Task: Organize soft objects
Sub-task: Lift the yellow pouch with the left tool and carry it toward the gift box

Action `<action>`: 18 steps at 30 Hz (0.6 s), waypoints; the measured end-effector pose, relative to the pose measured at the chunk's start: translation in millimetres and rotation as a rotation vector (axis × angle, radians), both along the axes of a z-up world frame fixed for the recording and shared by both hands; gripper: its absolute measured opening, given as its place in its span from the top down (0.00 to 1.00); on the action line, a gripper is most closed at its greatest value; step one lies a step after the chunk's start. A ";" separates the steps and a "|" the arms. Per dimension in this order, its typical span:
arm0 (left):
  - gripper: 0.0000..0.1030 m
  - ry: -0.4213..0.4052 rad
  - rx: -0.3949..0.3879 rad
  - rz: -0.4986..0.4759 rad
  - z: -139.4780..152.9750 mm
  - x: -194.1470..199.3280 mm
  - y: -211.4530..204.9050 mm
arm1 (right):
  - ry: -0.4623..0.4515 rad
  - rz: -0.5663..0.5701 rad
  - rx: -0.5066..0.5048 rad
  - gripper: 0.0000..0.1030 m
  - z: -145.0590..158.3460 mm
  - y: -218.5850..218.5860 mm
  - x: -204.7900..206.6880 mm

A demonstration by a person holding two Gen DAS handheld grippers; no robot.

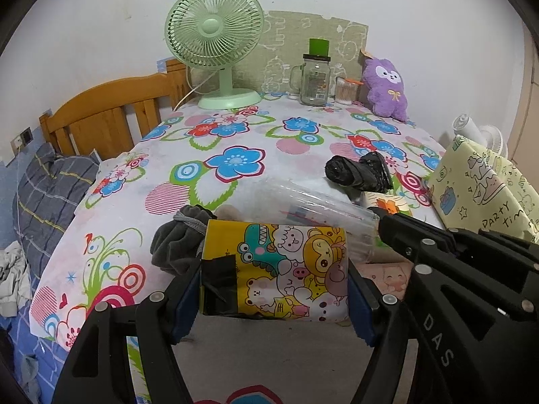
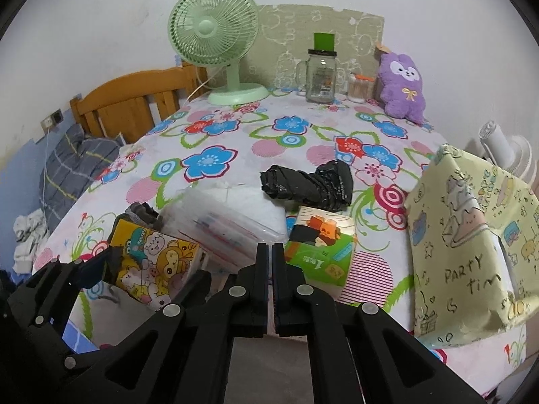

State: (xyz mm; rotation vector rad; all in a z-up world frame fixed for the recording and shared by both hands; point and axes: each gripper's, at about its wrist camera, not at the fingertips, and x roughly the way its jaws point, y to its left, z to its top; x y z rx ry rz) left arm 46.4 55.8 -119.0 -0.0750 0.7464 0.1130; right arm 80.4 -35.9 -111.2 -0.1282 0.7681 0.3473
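My left gripper (image 1: 273, 276) is shut on a yellow cartoon-print tissue pack (image 1: 276, 269), near the front edge of the flowered table; it also shows in the right wrist view (image 2: 155, 266). A grey cloth bundle (image 1: 178, 242) lies just left of it. A clear plastic pack (image 2: 229, 222) lies behind. My right gripper (image 2: 271, 252) is shut and empty, in front of a green tissue pack (image 2: 320, 242). A black plastic bag roll (image 2: 310, 181) lies mid-table. A purple plush toy (image 2: 402, 87) sits at the back right.
A green fan (image 2: 215, 50), a glass jar (image 2: 320, 74) and a cotton-swab cup (image 2: 358, 89) stand at the back. A yellow paper-wrapped box (image 2: 471, 235) stands at the right. A bed with a wooden headboard (image 2: 134, 101) lies to the left.
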 end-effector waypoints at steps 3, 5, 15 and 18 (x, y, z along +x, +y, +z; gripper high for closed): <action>0.27 0.006 0.002 0.008 0.3 2.3 3.5 | 0.013 0.004 0.015 0.92 0.7 1.3 5.5; 0.27 0.009 0.001 0.016 0.7 3.8 6.9 | 0.010 0.002 0.020 0.92 2.2 2.1 8.3; 0.27 -0.002 0.018 0.035 14.6 1.6 18.9 | 0.018 0.032 0.016 0.92 8.9 13.7 17.7; 0.27 0.003 0.017 0.048 16.5 3.9 26.3 | 0.019 0.043 0.017 0.92 10.2 18.9 18.7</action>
